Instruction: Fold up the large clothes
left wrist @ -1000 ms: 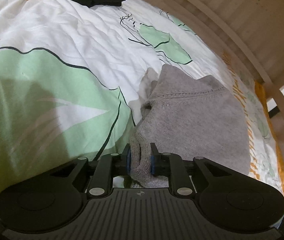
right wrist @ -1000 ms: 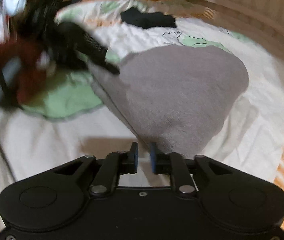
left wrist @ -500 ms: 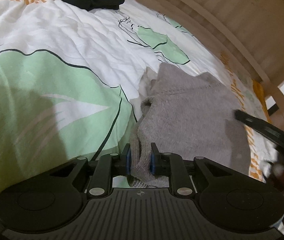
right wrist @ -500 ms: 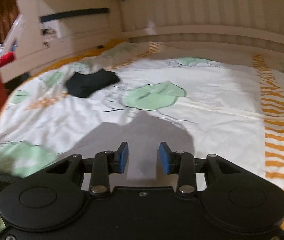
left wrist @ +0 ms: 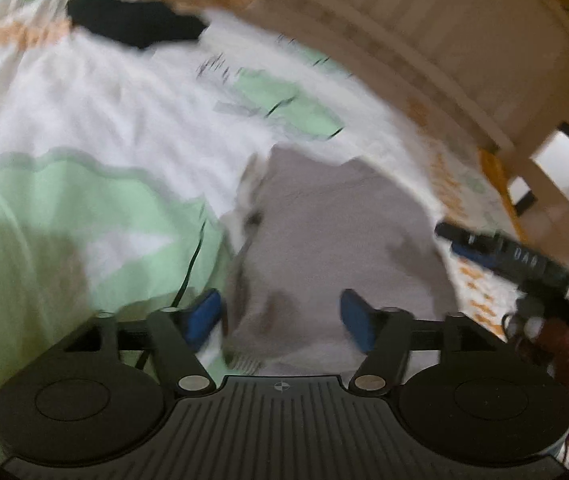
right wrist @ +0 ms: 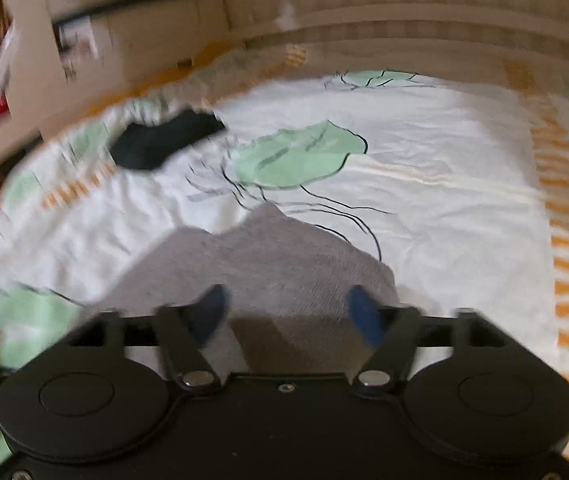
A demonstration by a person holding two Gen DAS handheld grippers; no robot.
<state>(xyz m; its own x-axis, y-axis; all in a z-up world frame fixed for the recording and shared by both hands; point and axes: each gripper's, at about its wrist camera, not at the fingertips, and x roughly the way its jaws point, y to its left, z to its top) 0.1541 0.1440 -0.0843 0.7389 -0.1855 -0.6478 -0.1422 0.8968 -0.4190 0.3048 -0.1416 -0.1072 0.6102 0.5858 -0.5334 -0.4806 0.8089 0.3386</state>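
Fingers of your left gripper [left wrist: 282, 314] and right gripper [right wrist: 286, 312] stand spread apart over the folded grey knit sweater [left wrist: 340, 240] on the leaf-print white bedsheet [right wrist: 424, 184].

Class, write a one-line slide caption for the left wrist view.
Open left gripper above a folded grey garment on a leaf-print bedsheet.

White bedsheet [right wrist: 424, 208] with green leaf print, orange stripes, black garment [right wrist: 164, 140] near far edge, slatted wooden bed frame [left wrist: 464, 40]

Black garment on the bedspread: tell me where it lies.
The crumpled black garment lies far left in the right wrist view, near the bed's edge, well beyond the folded grey sweater.
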